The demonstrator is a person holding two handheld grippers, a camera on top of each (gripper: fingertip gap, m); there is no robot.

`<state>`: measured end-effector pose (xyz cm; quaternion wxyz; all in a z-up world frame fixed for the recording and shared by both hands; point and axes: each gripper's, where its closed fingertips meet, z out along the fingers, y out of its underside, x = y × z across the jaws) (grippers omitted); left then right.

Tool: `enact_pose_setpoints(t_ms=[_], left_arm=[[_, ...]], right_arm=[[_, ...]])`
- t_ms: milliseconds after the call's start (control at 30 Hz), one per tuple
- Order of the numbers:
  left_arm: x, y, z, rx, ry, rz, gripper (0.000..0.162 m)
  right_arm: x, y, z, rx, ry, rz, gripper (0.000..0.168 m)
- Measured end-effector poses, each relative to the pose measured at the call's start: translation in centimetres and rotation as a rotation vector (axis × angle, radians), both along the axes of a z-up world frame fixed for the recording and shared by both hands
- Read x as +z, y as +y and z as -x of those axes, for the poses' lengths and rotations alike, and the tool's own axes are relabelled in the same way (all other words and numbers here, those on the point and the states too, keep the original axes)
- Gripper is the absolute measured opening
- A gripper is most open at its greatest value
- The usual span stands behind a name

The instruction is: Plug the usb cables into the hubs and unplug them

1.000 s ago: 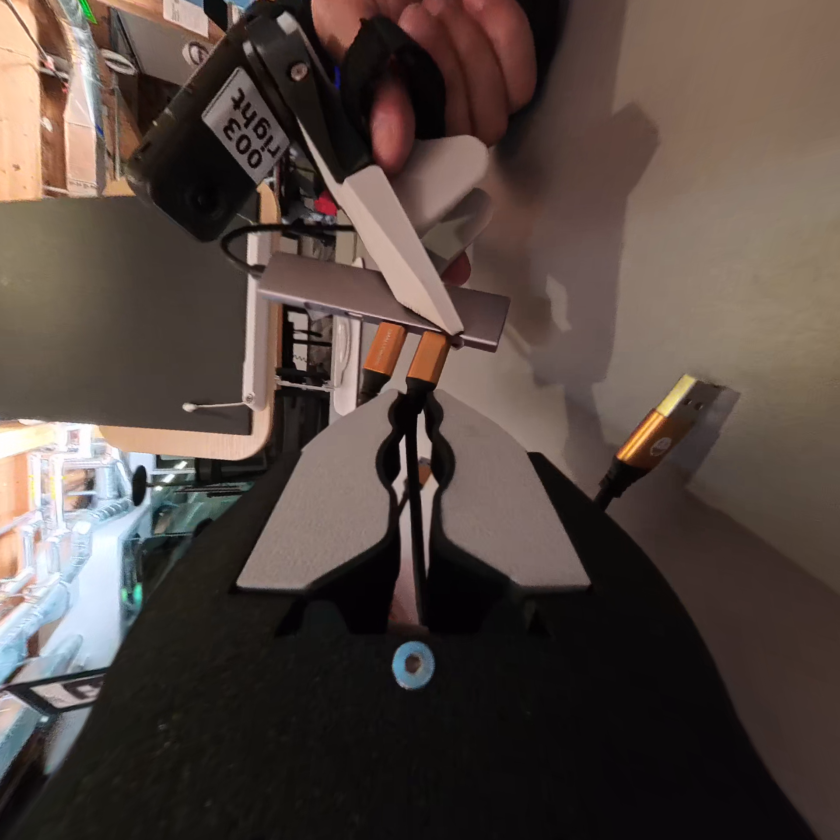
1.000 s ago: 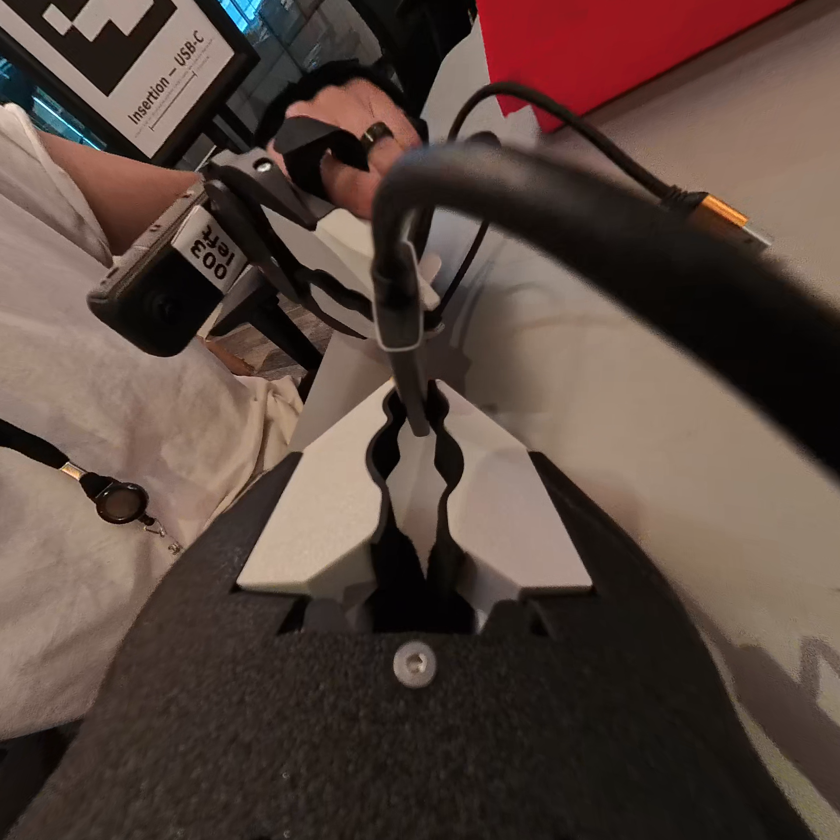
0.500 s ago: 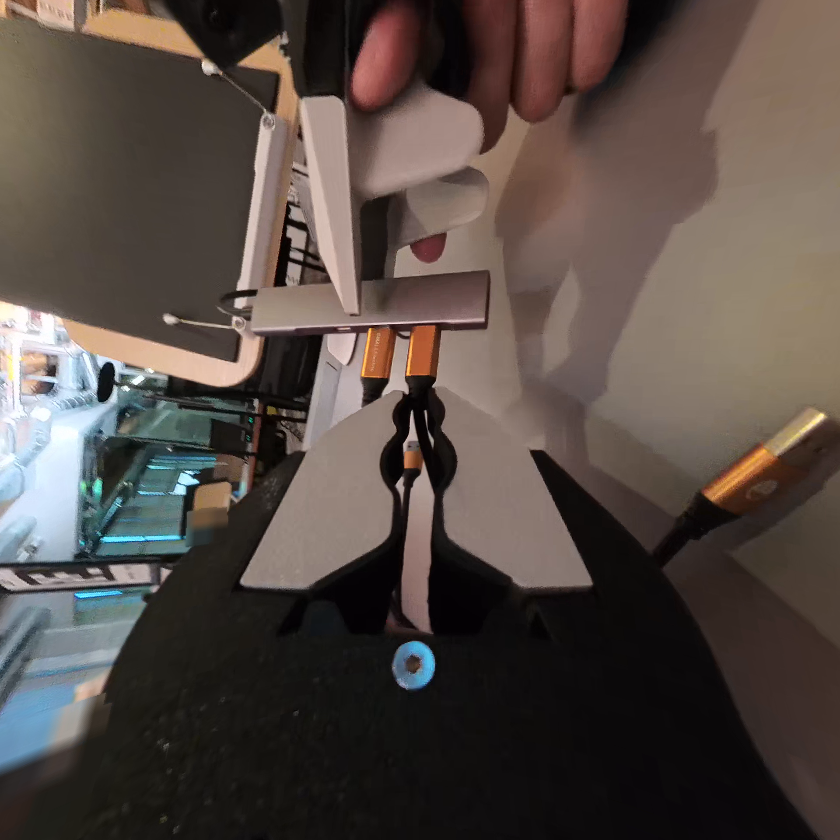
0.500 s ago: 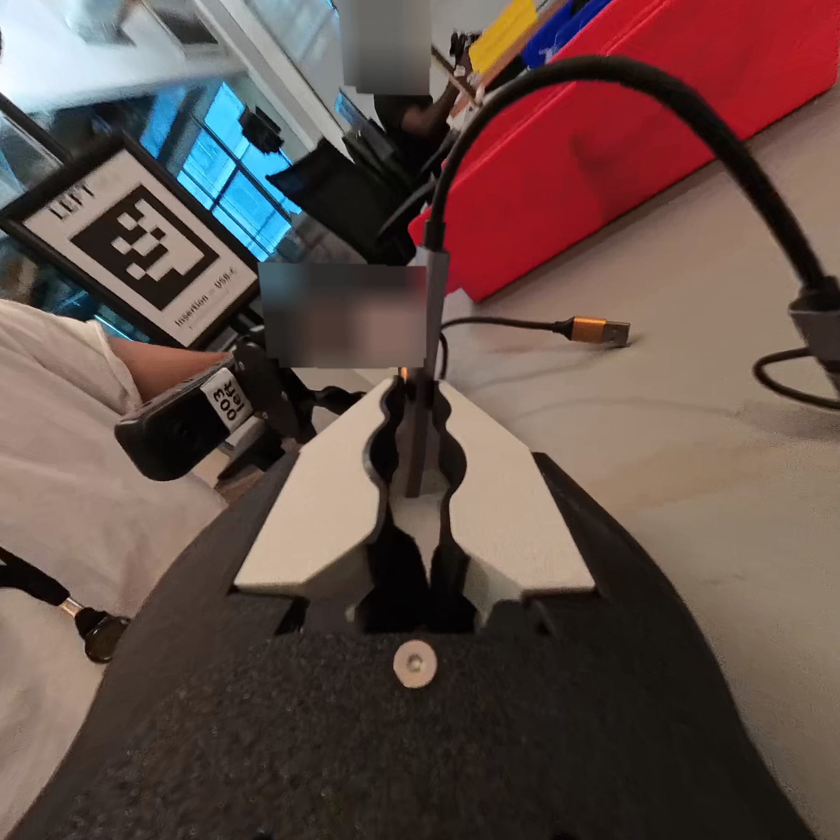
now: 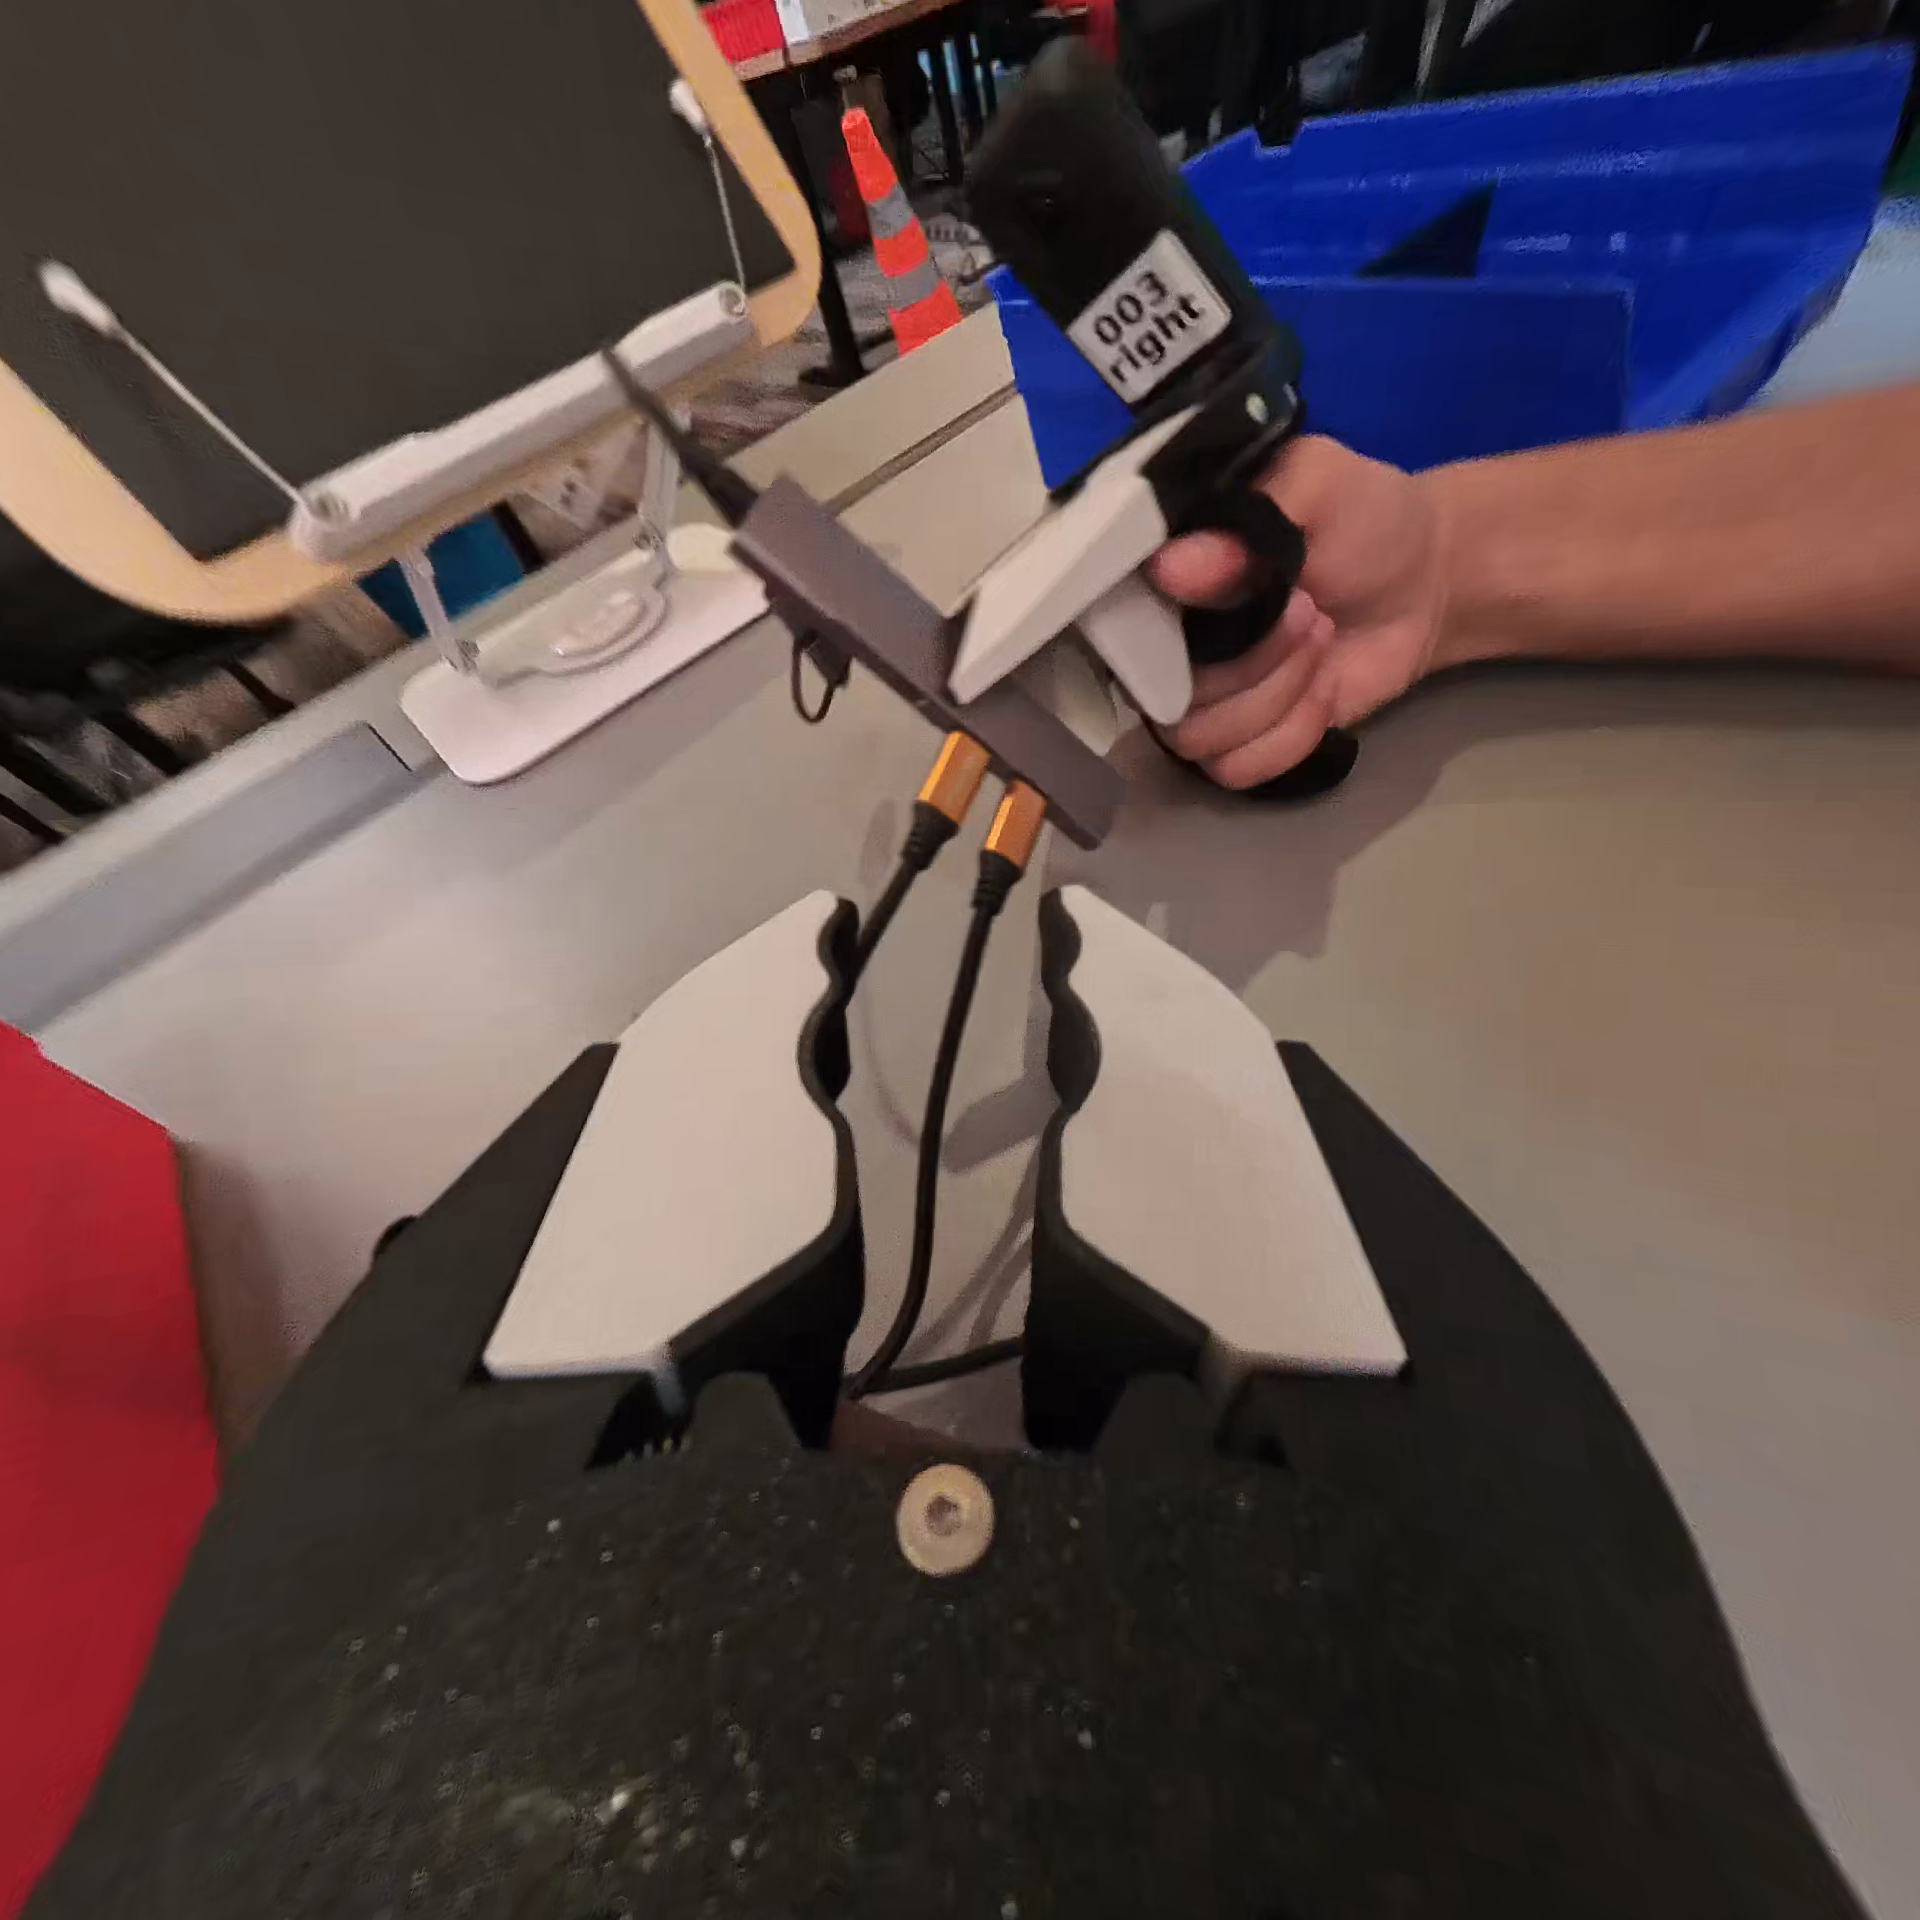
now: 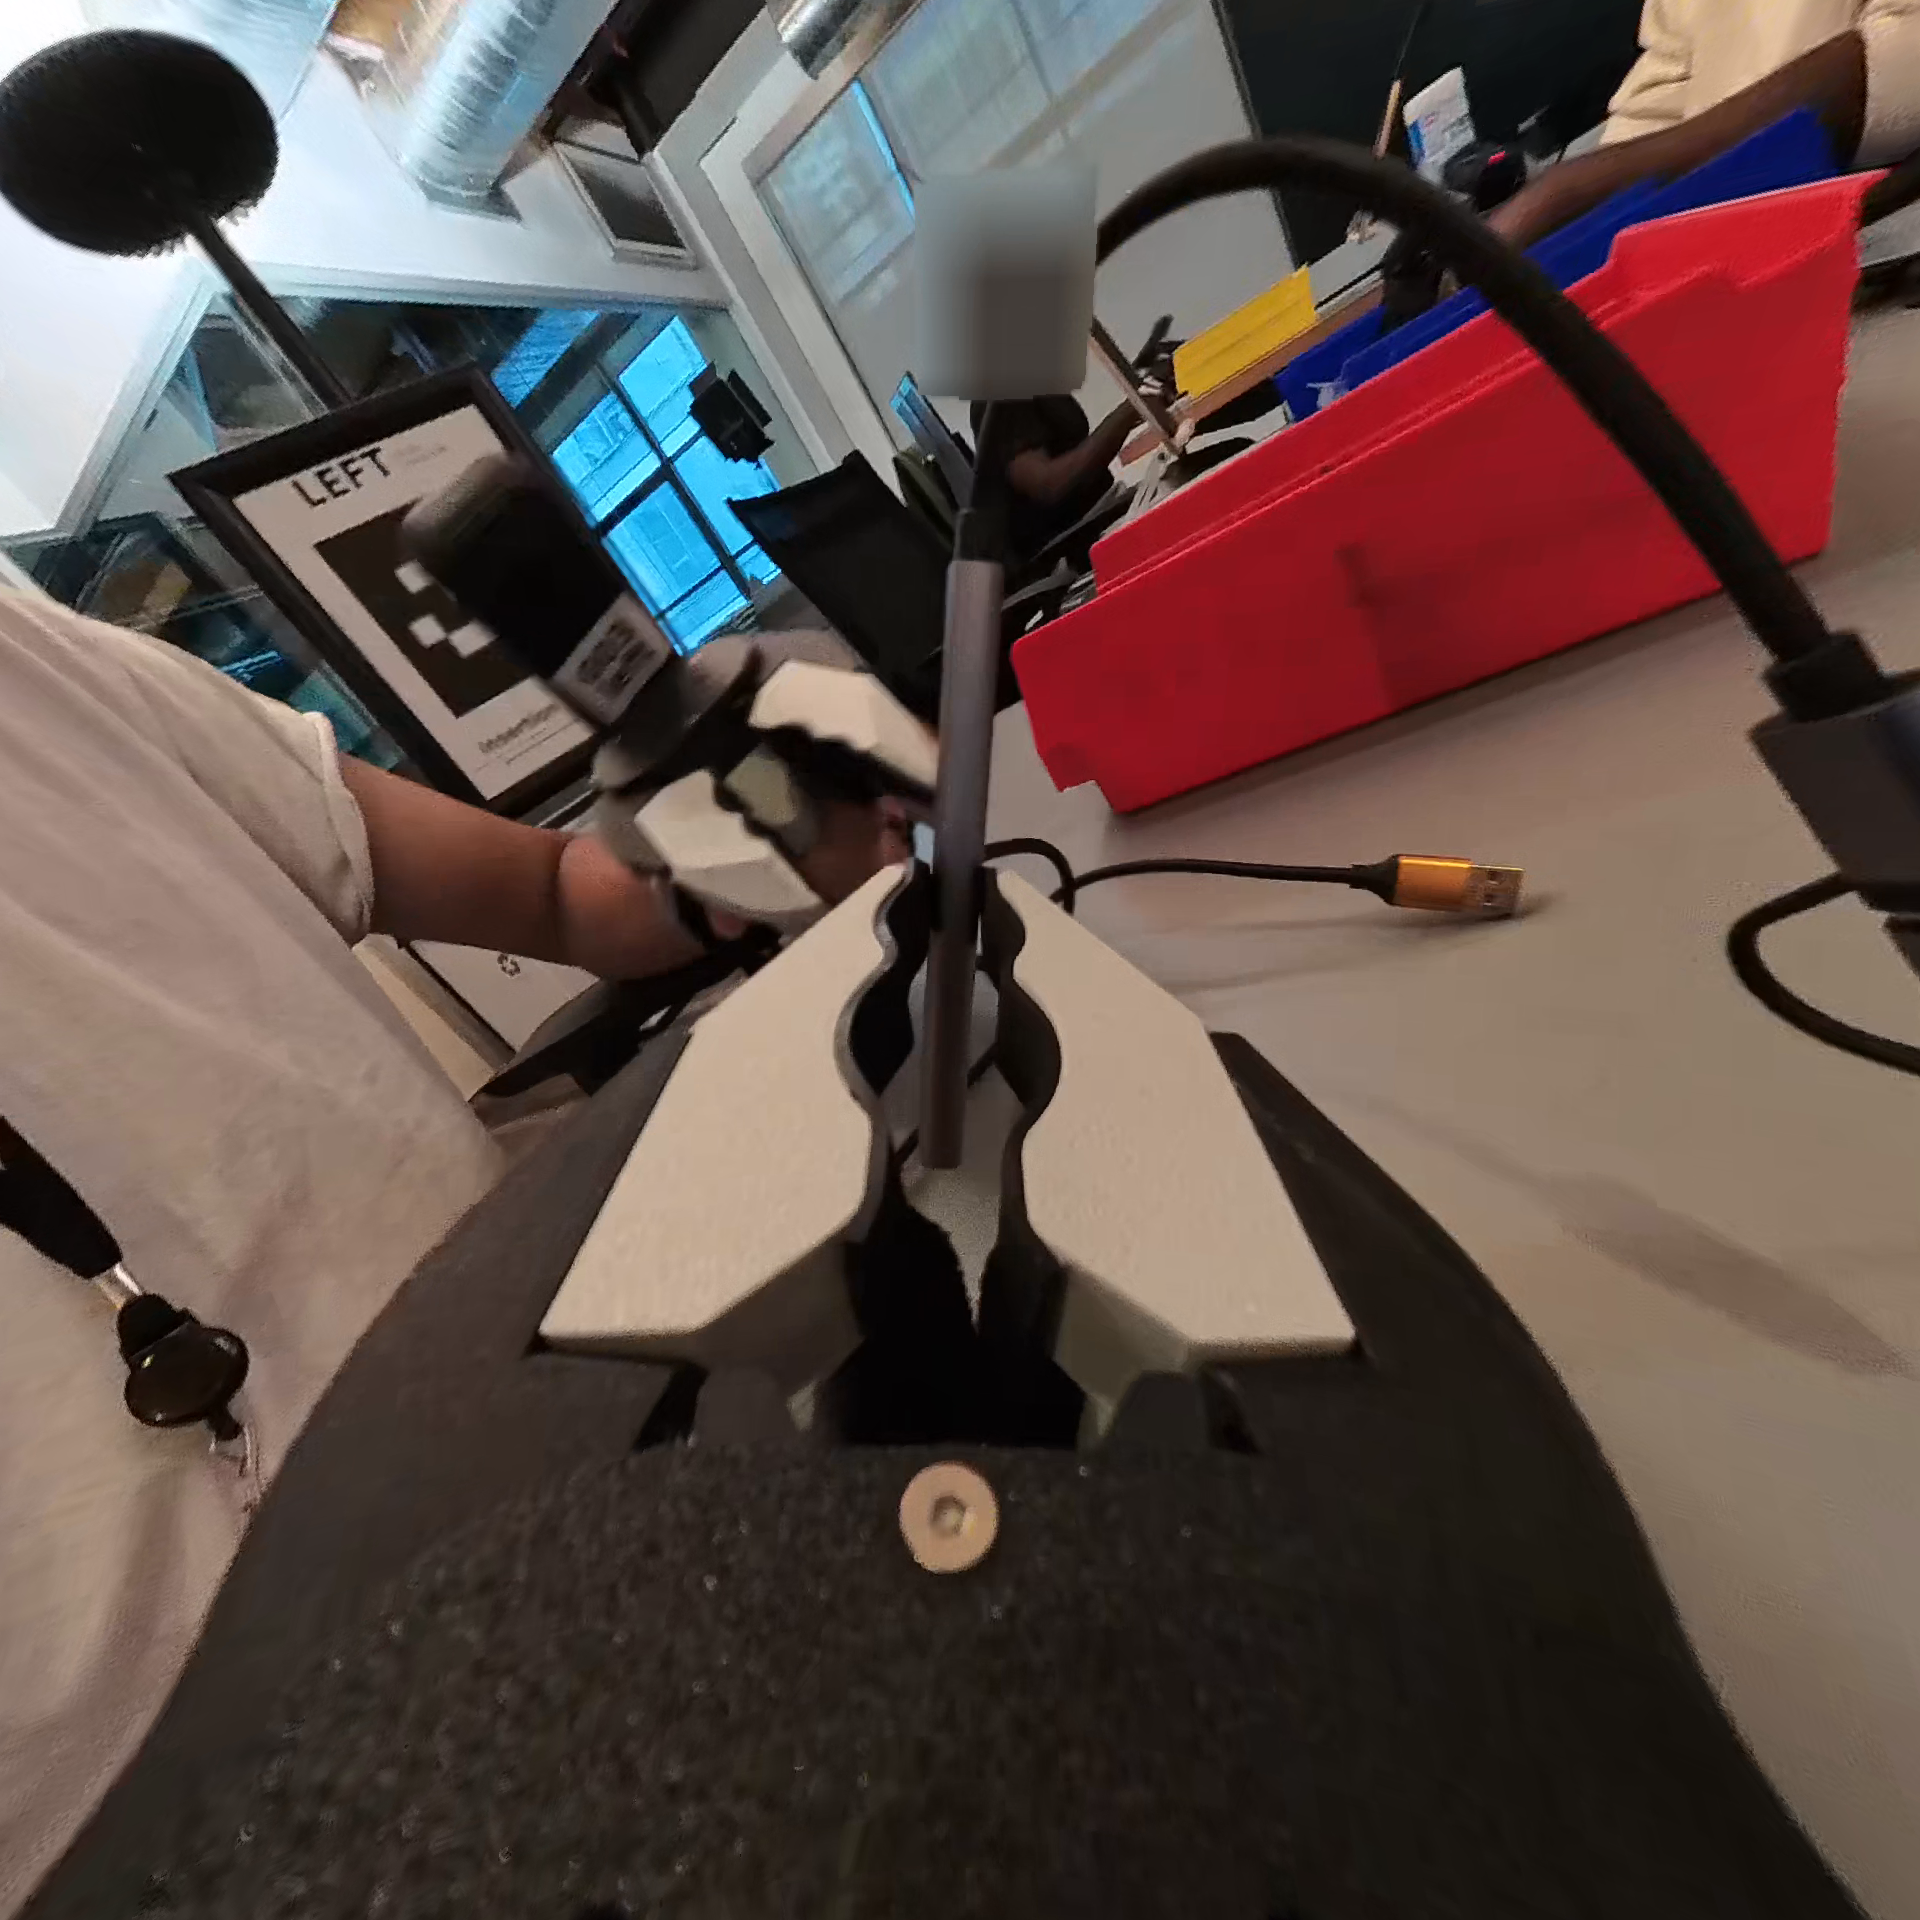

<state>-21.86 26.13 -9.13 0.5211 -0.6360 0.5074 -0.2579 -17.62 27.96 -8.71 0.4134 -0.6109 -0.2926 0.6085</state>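
**Right gripper clamps hub; left gripper stands open behind two plugged cables**

The right gripper (image 6: 951, 914) has its fingers closed on a slim grey USB hub (image 6: 961, 790), which stands edge-on between them, its black lead (image 6: 1455, 270) arching to 2 o'clock. In the left wrist view the same hub (image 5: 914, 649) runs slantwise from 10 to 4 o'clock, pinched by the right gripper (image 5: 1039, 665) in a person's hand (image 5: 1309, 613).

Two orange-collared plugs (image 5: 982, 795) sit side by side in the hub's lower edge. Their black cables (image 5: 935, 1060) pass down through the gap of the left gripper (image 5: 940, 914), whose fingers are spread apart and grip nothing.

A third orange plug (image 6: 1455, 883) lies loose on the grey table (image 6: 1558, 1091) at 3 o'clock. A red bin (image 6: 1455, 582) stands beyond at 1 o'clock. Blue bins (image 5: 1558, 260) occupy 1 o'clock in the left wrist view.
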Motion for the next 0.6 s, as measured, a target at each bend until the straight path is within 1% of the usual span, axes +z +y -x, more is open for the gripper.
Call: enact_pose_setpoints(t_ms=[33,133,233,267,333,367,400,500,600], left_arm=[[-0.2,0.3,0.2,-0.01,-0.001,0.055,0.036],[-1.5,0.5,0.3,-0.066,0.01,0.186,0.037],[-1.6,0.1,0.2,-0.124,-0.018,0.24,0.025],[-1.9,-0.1,0.1,-0.134,-0.002,0.252,0.025],[-2.2,-0.1,0.0,-0.138,0.018,0.247,0.023],[-2.3,-0.4,-0.1,-0.159,0.02,0.249,0.019],[-2.4,-0.8,-0.2,-0.184,0.025,0.256,0.01],[-2.6,-1.0,-0.2,-0.2,0.049,0.25,0.007],[-2.4,-1.1,0.1,-0.229,0.087,0.206,0.007]], right_arm=[[0.1,-0.4,0.2,0.015,0.002,-0.024,0.007],[0.6,-1.3,1.1,0.031,0.004,-0.081,0.007],[-0.1,-1.8,2.5,0.03,-0.059,-0.117,0.007],[-0.1,-1.9,2.8,0.025,-0.062,-0.125,0.007],[0.3,-2.1,3.2,0.03,-0.041,-0.121,0.007],[0.3,-2.0,3.3,0.027,-0.042,-0.116,0.007],[0.3,-2.0,3.4,0.026,-0.046,-0.114,0.007],[-0.4,-1.9,3.3,0.027,-0.089,-0.101,0.008],[-1.5,-2.2,2.9,0.056,-0.163,-0.091,0.011]])
